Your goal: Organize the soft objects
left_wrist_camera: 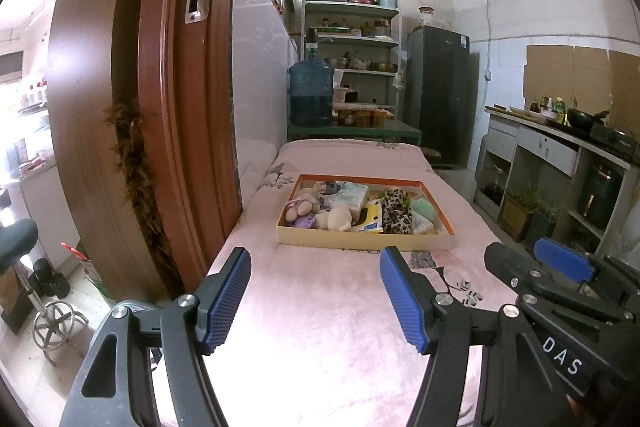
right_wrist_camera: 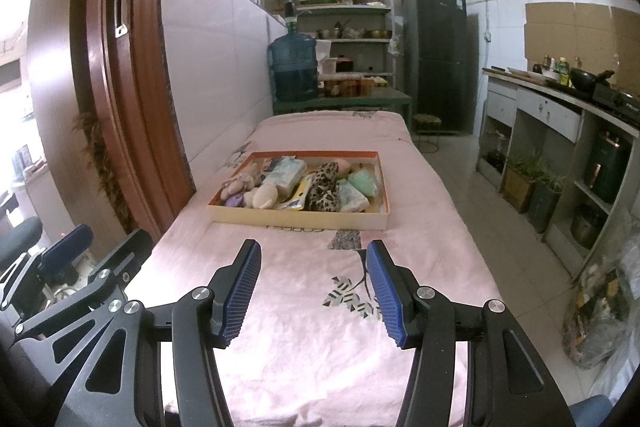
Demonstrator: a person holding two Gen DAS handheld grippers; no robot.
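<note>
A shallow orange-rimmed cardboard tray (left_wrist_camera: 362,241) (right_wrist_camera: 298,221) lies on a pink cloth-covered table (left_wrist_camera: 320,307) (right_wrist_camera: 312,287). It holds several soft objects: a leopard-print cloth (left_wrist_camera: 396,213) (right_wrist_camera: 325,189), a pale green item (left_wrist_camera: 423,207) (right_wrist_camera: 364,183), a tissue pack (left_wrist_camera: 352,194) (right_wrist_camera: 286,173), a cream plush (left_wrist_camera: 339,218) (right_wrist_camera: 265,197) and a small plush toy (left_wrist_camera: 299,207) (right_wrist_camera: 234,185). My left gripper (left_wrist_camera: 316,301) is open and empty, short of the tray. My right gripper (right_wrist_camera: 314,293) is open and empty, also short of the tray. The right gripper shows in the left wrist view (left_wrist_camera: 560,267).
A brown wooden door frame (left_wrist_camera: 176,107) (right_wrist_camera: 120,87) stands left of the table. A water jug (left_wrist_camera: 311,95) (right_wrist_camera: 294,67), shelves (left_wrist_camera: 352,39) and a dark fridge (left_wrist_camera: 438,95) (right_wrist_camera: 434,59) stand beyond. A kitchen counter (left_wrist_camera: 560,143) (right_wrist_camera: 560,99) runs along the right.
</note>
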